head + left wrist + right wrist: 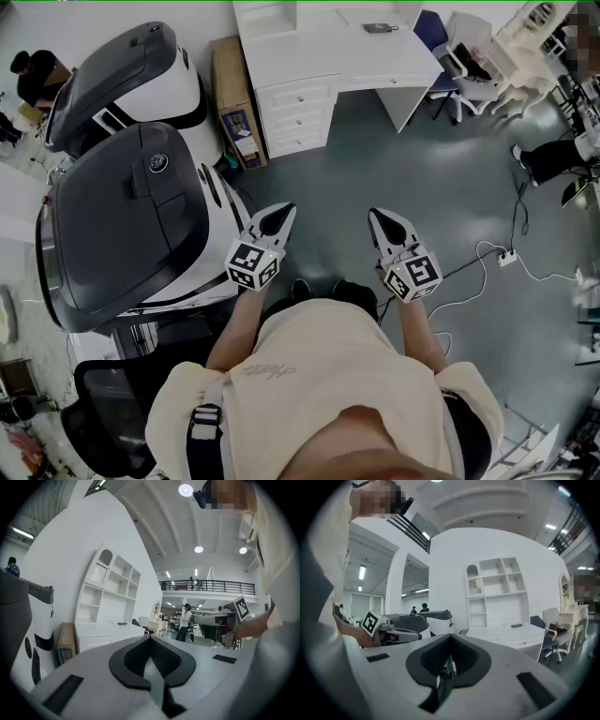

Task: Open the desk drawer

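A white desk (375,58) stands at the far side of the grey floor, with a stack of three shut drawers (298,118) under its left end. It also shows in the left gripper view as desk (101,631) and in the right gripper view as desk (511,632). Both grippers are held at waist height, well short of the desk and pointing toward it. My left gripper (284,212) (151,638) is shut with nothing in it. My right gripper (377,216) (450,637) is also shut and empty.
Two large grey-and-white machines (122,225) (131,75) stand close on the left. A cardboard box (234,98) leans beside the drawers. A blue chair (441,47) sits right of the desk. A cable and power strip (506,258) lie on the floor at right.
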The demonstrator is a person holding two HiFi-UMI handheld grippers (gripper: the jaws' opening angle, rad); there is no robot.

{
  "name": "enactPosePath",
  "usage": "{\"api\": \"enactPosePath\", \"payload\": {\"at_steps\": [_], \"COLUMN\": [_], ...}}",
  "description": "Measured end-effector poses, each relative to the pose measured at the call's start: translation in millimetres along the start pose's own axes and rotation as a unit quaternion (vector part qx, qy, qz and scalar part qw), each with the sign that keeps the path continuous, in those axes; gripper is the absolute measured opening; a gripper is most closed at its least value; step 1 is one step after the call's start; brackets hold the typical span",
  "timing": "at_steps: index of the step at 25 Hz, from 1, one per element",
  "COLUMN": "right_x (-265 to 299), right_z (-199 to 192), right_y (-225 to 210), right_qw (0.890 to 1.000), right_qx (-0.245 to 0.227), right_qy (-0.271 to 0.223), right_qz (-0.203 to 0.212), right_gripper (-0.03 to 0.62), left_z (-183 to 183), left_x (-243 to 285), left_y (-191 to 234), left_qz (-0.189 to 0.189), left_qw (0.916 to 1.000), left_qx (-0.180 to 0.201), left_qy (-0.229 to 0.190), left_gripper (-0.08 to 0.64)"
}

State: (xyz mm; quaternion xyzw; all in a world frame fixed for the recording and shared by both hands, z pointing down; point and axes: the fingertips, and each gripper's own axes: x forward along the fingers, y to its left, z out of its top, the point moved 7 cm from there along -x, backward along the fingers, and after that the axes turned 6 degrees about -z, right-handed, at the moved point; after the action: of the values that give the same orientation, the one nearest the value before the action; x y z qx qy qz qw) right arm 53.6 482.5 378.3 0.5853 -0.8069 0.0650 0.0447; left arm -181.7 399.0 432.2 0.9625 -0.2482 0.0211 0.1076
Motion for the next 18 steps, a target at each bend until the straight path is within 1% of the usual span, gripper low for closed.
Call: {"api": "enactPosePath", "payload": {"at_steps": [6,9,13,18], "right_x": [16.5,24.9,36.1,42.8], "right_z": [-0.4,1.6,0.3,-8.6], "right_y": [8.0,6.9,7.0,1.9], "right_qw": [1.0,1.0,1.0,0.999], "right_qx": [0.008,0.016,0.015,0.017], "right_qy": [0.0,-0.004,0.007,0.032], "right_qz": [0.008,0.01,0.01,0.019], "right_gripper": [-0.006,-0.006,-0.006,-0.006], "left_z": [3.4,6.0,0.2,-11.1], "left_x": [-2.2,-1.6,-1.1,7.3], "left_y": [14.1,18.9,28.7,42.8], "left_qz": [0.0,-0.005,-0.007,0.013], "left_qw": [1.0,1.0,0.9999,0.9995], "left_qx": [0.001,0.002,-0.006,-0.024], "left_qy": [-0.001,-0.002,0.007,0.015], "left_gripper": [0.0,0.0,0.0,0.0]}}
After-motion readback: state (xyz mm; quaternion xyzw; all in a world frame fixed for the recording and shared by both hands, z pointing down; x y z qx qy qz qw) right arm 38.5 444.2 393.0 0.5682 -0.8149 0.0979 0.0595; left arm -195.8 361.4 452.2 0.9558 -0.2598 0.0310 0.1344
